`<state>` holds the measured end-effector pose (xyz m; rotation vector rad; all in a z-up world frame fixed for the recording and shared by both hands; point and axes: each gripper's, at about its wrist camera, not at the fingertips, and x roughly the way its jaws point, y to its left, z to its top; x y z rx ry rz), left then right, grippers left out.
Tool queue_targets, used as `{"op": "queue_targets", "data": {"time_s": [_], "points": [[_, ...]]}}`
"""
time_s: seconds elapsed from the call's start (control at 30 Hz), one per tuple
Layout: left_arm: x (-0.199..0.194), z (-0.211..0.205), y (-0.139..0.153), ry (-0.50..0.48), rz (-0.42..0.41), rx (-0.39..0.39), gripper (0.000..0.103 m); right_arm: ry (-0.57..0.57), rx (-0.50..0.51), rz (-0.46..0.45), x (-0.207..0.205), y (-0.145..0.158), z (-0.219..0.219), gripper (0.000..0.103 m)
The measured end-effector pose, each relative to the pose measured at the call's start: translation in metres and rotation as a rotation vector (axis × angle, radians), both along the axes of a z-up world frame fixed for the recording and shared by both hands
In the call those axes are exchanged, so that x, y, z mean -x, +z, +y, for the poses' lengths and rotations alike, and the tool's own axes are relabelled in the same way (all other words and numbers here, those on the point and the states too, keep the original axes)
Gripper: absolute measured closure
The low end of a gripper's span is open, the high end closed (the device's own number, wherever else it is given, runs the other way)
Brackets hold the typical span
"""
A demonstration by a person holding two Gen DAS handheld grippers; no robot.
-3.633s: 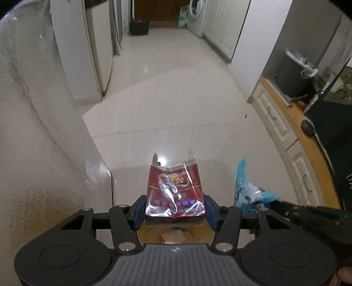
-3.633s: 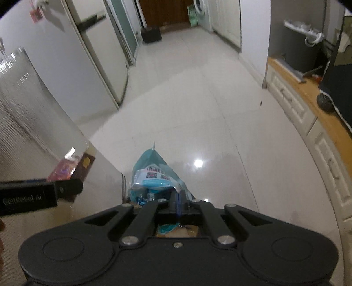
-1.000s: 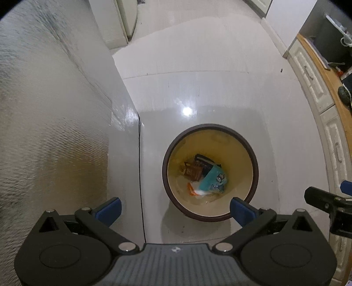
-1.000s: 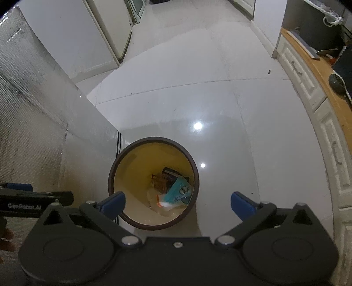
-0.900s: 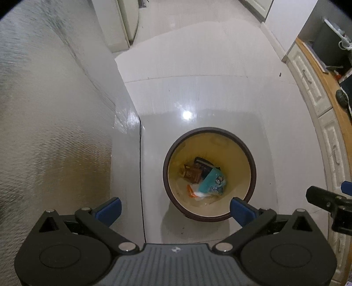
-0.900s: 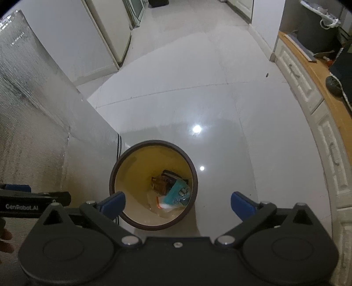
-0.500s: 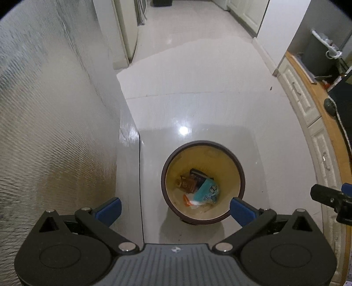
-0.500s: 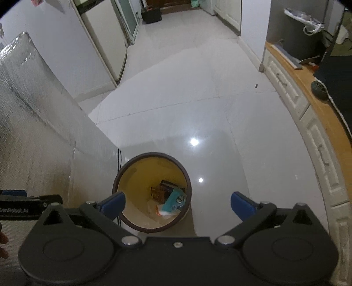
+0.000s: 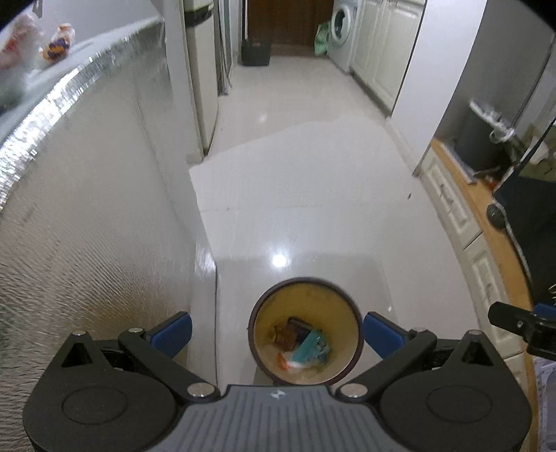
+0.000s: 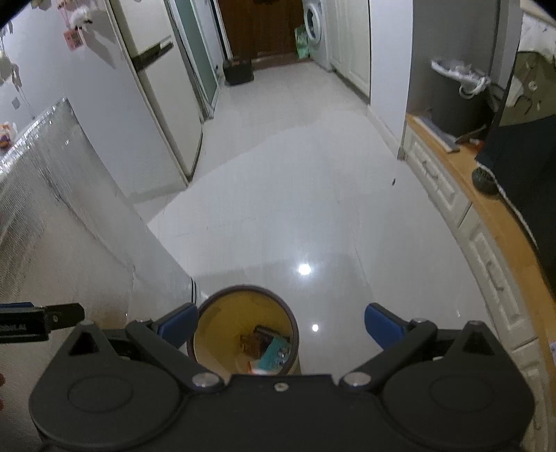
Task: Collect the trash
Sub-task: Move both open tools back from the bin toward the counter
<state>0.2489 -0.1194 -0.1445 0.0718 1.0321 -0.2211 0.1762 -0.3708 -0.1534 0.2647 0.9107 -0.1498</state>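
Note:
A round brown bin (image 9: pixel 342 295) with a yellow inside stands on the white floor below both grippers. In it lie a teal wrapper (image 9: pixel 311 347), a dark red pack (image 9: pixel 290 332) and other scraps. The same bin (image 10: pixel 243 290) shows low in the right wrist view, with the teal wrapper (image 10: pixel 275 354) inside. My left gripper (image 9: pixel 276 330) is open and empty, high above the bin. My right gripper (image 10: pixel 280 323) is open and empty too. The right gripper's tip (image 9: pixel 517 321) pokes in at the right edge of the left wrist view.
A table covered in silver foil (image 9: pixel 87 208) rises on the left, with bagged items (image 9: pixel 52 45) on top. A white cabinet with a wooden top (image 10: pixel 493 222) runs along the right. A fridge (image 10: pixel 163 104) and a washing machine (image 10: pixel 314 29) stand further back.
Both grippers let go of the red pack and the teal wrapper, which now lie in the bin. Since a second ago both have risen and tilted up, so the bin looks smaller.

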Motion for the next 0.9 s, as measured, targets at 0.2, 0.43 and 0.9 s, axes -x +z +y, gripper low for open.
{"op": "queue_targets", "data": {"time_s": [0.2,0.43,0.9], "points": [[0.012,0.006,0.026,-0.003,-0.067,0.027,0.0,-0.024,0.037,-0.091,0.013,0.026,-0.003,0.0],[0.031,0.017,0.082,-0.031,-0.191,0.059,0.0,-0.014,0.025,-0.206,0.026,0.061,0.0,0.0],[0.054,0.088,0.17,0.041,-0.401,0.036,0.0,0.103,0.028,-0.394,0.027,0.134,0.06,0.0]]}}
